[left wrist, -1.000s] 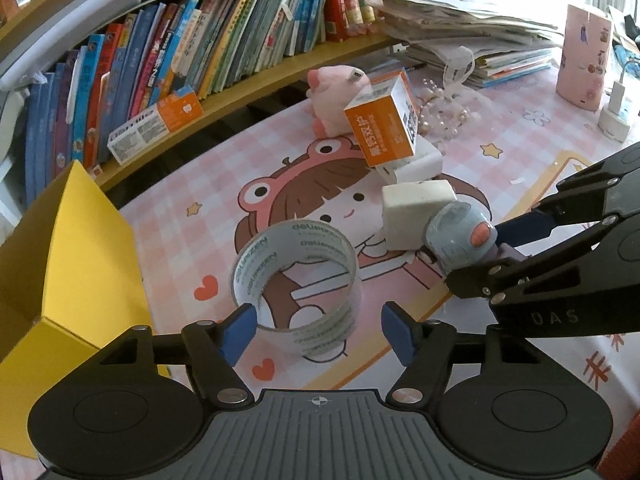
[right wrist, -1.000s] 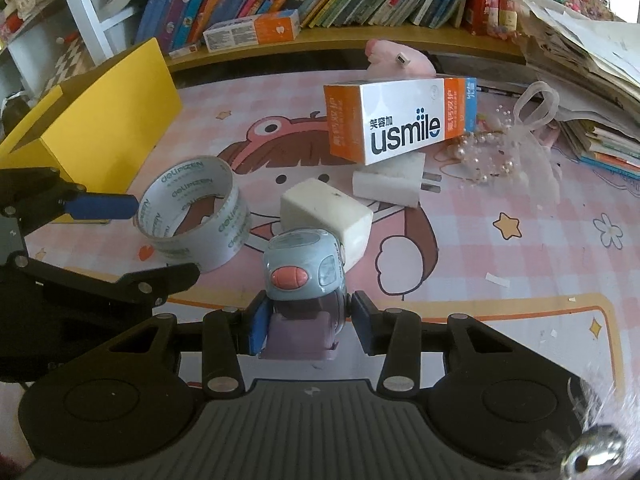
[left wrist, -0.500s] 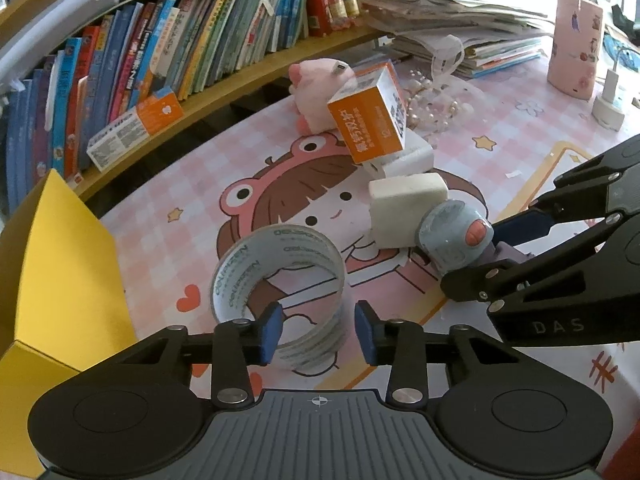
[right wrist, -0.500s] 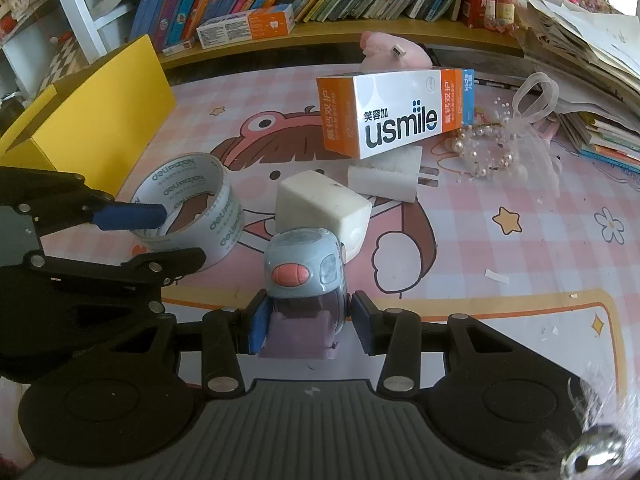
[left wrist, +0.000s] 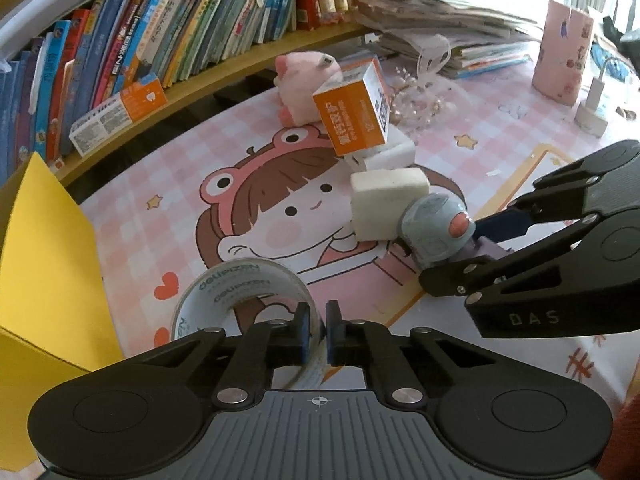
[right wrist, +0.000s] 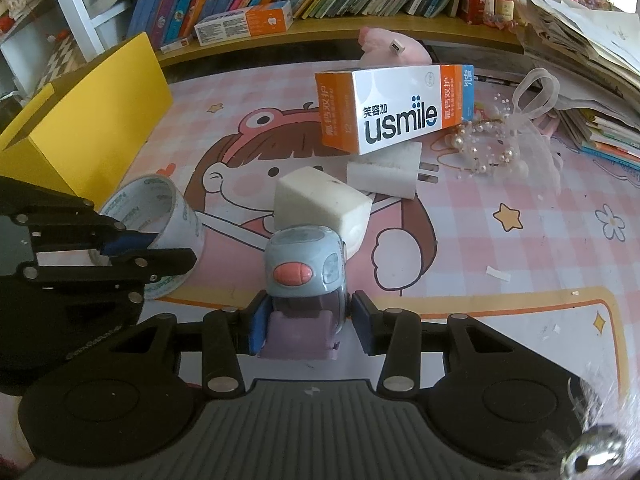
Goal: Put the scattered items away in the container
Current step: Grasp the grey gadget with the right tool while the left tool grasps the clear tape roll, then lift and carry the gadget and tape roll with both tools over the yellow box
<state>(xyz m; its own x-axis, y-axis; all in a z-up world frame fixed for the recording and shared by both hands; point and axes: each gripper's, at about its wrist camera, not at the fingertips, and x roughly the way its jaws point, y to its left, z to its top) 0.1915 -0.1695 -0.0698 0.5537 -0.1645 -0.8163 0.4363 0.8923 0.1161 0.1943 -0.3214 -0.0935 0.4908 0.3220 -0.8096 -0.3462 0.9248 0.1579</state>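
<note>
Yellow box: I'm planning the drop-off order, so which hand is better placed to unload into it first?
Left, probably. The left gripper is shut on the tape roll's wall, right beside the yellow box; the right gripper, clamping the toy, sits farther away.

The counter [right wrist: 500, 264] is covered by a pink checked mat printed with a cartoon girl. On it are seen a roll of clear tape [right wrist: 160, 216], a white sponge block [right wrist: 320, 208], a white plug adapter [right wrist: 384, 174], a string of beads with a sheer ribbon [right wrist: 496, 148] and a yellow box [right wrist: 80, 120] at the left edge. An orange-and-white carton [right wrist: 396, 108] is propped tilted on the adapter.
</note>
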